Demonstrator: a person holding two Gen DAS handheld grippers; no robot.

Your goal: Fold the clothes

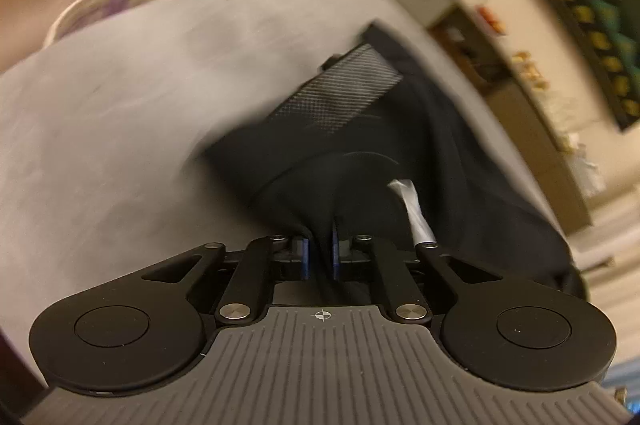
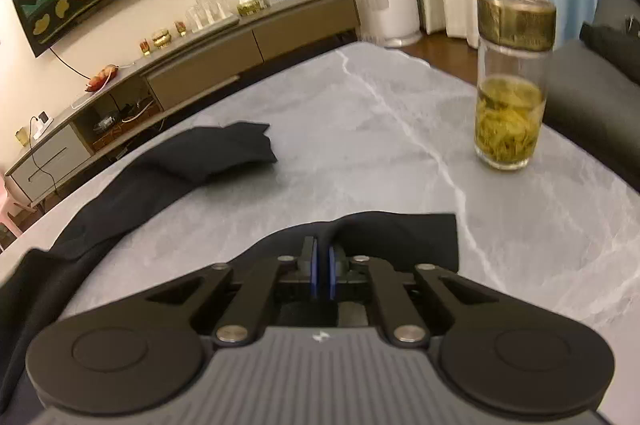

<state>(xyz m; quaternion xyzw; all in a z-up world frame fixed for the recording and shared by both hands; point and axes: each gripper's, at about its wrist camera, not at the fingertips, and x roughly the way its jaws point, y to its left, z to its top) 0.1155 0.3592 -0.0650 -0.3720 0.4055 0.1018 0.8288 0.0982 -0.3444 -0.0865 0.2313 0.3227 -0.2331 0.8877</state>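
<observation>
The left tongs (image 1: 320, 249) are shown clenched on a fold of the black garment (image 1: 360, 153), the dark cloth being pinched between the blue-edged pads. The right tongs (image 2: 321, 265) are likewise drawn nearly together and are seen gripping a rolled edge of the same black garment (image 2: 168, 169). The garment is spread across the grey marbled counter (image 2: 360, 129); in the right wrist view one part lies bunched toward the far left edge, while another flat corner lies just beyond the pads. In the left wrist view, which is blurred, a grey mesh panel (image 1: 340, 93) of the garment and a pale tag (image 1: 412, 209) are visible. A glass jar (image 2: 510, 85) with a gold lid, containing yellow-green leaves, stands upright on the counter, well apart from the garment.
</observation>
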